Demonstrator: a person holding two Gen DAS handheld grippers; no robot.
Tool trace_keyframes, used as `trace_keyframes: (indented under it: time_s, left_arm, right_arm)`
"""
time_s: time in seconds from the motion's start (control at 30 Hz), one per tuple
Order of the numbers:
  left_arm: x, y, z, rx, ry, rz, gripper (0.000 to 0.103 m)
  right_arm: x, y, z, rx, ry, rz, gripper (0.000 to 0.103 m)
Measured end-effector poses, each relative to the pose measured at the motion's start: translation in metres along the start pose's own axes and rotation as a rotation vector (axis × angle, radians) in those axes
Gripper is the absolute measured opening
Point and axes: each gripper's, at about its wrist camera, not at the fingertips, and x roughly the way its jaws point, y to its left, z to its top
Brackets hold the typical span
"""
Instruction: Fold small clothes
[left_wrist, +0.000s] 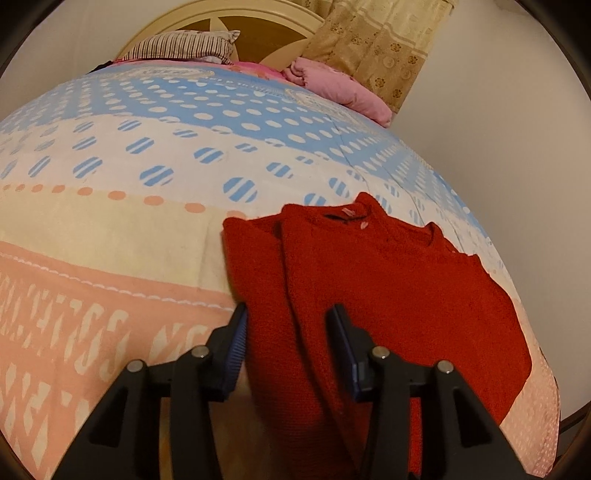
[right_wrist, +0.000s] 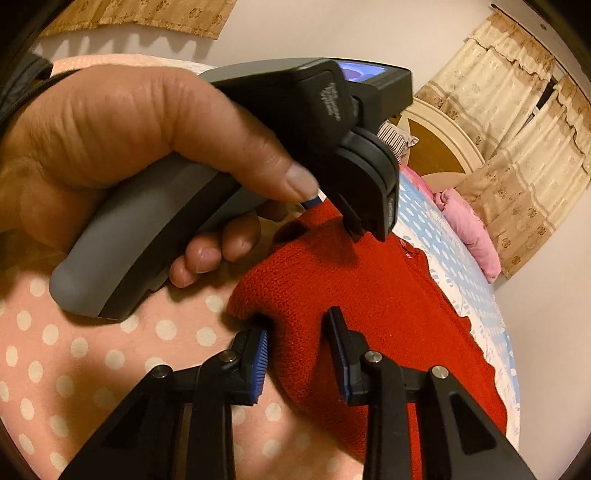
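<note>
Right gripper (right_wrist: 297, 350): our nearest tool; its jaws stand wide apart around a rolled edge of the red sweater (right_wrist: 369, 314), and we cannot tell whether either pad presses the knit yet.
Left gripper (left_wrist: 288, 339): also wide open, straddling a folded-in strip of the sweater's left side, gripping nothing that we can see.
Sweater, place: it lies on the bedspread (left_wrist: 110, 229) near the foot of the bed, one side already turned over the body, neck pointing toward the pillows.
Handling: we judge it a soft, thick, light knit, limp and not slippery; it should bunch and sag, so we would pinch a doubled edge or hem, not a single layer.
Right view only: our left hand (right_wrist: 129, 147) wrapped round its grey handle, hovering just above the sweater, and the polka-dot pink cloth beneath.
Left view only: the collar with its label, and the whole outline of the garment.
Far: a striped pillow (left_wrist: 184, 46), a pink quilt (left_wrist: 343, 86), the headboard and curtains.
</note>
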Motion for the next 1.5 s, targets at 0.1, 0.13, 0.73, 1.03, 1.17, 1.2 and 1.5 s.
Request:
trace_keyframes:
  time_s: [0.1,0.13,0.73,1.03,1.17,1.2,1.5]
  left_arm:
    - [-0.001,0.005,0.000,-0.023,-0.002,-0.029,0.032]
    - [-0.001,0.008,0.000,-0.036,-0.002,-0.043,0.027]
    - [-0.008,0.019,0.006,-0.202,0.021,-0.147,0.016]
    - [-0.020,-0.006,0.021,-0.221,-0.011,-0.182,0.015]
    - [-0.027,-0.029,0.030,-0.193,-0.029,-0.204,0.015]
    - [-0.029,-0.038,0.033,-0.180,-0.033,-0.211,0.015]
    - [-0.031,-0.098,0.043,-0.101,-0.040,-0.274,0.015]
  right_arm:
    - [0.001,-0.003,0.001,0.008,-0.002,0.010,0.030]
    - [0.001,-0.005,0.001,0.012,-0.003,0.016,0.028]
    - [-0.008,-0.052,-0.011,0.254,-0.079,0.126,0.013]
    - [-0.020,-0.093,-0.032,0.547,-0.133,0.241,0.010]
    - [-0.026,-0.098,-0.038,0.583,-0.154,0.252,0.009]
    - [-0.028,-0.099,-0.040,0.592,-0.160,0.252,0.008]
    - [-0.042,-0.134,-0.073,0.718,-0.192,0.248,0.008]
